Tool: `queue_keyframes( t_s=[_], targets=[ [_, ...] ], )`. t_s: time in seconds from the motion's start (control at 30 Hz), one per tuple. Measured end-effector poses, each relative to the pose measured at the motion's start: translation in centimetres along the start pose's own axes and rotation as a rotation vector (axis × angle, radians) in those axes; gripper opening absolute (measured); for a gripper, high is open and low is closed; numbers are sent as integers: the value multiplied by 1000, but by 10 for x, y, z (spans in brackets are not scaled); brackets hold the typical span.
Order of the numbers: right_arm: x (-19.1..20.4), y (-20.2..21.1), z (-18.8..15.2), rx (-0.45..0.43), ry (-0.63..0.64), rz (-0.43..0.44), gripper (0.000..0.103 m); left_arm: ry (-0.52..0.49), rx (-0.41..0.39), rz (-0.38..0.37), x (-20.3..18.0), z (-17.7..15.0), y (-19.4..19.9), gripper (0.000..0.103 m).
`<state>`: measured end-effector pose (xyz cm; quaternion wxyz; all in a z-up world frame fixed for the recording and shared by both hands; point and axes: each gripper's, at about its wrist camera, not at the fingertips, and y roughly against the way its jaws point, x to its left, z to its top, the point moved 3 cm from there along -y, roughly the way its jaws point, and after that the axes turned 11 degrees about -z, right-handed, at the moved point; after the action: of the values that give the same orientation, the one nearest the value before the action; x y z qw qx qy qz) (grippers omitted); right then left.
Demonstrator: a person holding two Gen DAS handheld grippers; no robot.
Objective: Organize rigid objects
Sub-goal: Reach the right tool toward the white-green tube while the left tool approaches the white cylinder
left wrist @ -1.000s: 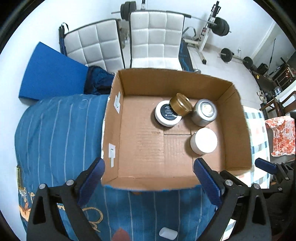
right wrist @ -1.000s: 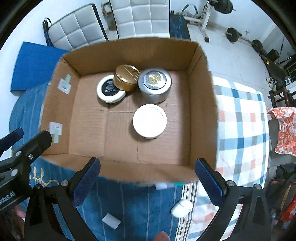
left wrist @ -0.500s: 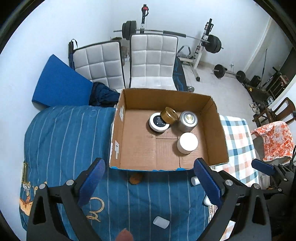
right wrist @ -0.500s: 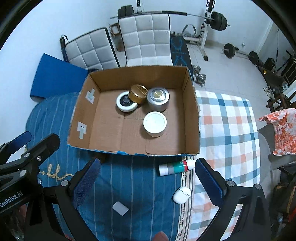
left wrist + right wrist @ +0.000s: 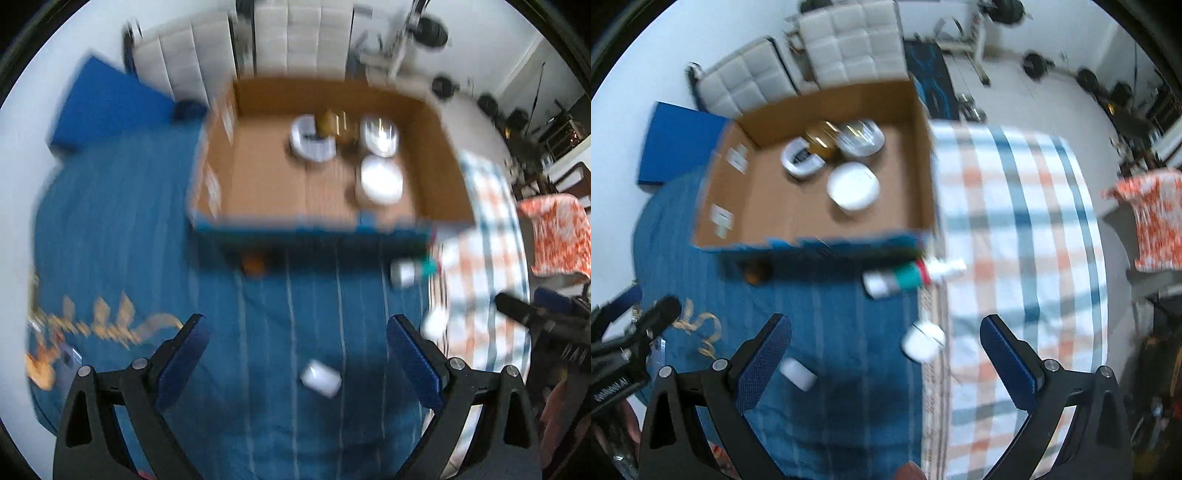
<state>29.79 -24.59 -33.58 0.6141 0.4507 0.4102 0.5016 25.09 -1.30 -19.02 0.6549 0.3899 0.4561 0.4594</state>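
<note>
We hold both tongs open and empty above the bed.
Four round tins [image 5: 854, 185] sit inside the cardboard box [image 5: 925, 155]; a tube [image 5: 899, 280] lies just outside its near wall.

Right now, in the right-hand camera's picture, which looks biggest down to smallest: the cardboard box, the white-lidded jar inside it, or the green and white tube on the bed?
1. Cardboard box, by far the largest.
2 and 3. White-lidded jar and green and white tube: unsure. The tube looks longer, the jar wider, the picture is blurred, and the tube lies nearer the camera.
</note>
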Motion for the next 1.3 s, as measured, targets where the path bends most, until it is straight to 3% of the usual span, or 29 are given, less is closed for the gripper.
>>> queue_keyframes(
  t_s=[0.13, 0.23, 0.5, 0.67, 0.73, 0.77, 0.93, 1.1, 1.3],
  targets=[
    [-30, -51, -21, 111, -58, -17, 103, 119, 181, -95, 12, -41, -65, 98],
    [-43, -88, -30, 183, -124, 18, 103, 245, 253, -148, 26, -59, -102, 98],
    [-39, -156, -10, 221, -373, 147, 102, 324, 279, -39, 47, -63, -143, 98],
    [-22, -186, 0, 223, -483, 194, 94, 305, 268, -1, 39, -63, -146, 98],
    [-14, -193, 2, 233, -500, 196, 74, 288, 268, 8, 33, -63, -146, 98],
    [-12, -196, 2, 239, -504, 191, 74, 279, 269, 14, 30, -64, -147, 98],
    [-8, -193, 0, 268, -440, 115, 44, 246, 270, 30, 15, -65, -151, 98],
    [-26, -188, -9, 325, -336, 74, 37, 201, 263, 13, -11, -57, -151, 98],
    [-71, -184, -14, 343, -261, 5, 35, 71, 301, -62, -87, -48, -174, 98]
  ],
)
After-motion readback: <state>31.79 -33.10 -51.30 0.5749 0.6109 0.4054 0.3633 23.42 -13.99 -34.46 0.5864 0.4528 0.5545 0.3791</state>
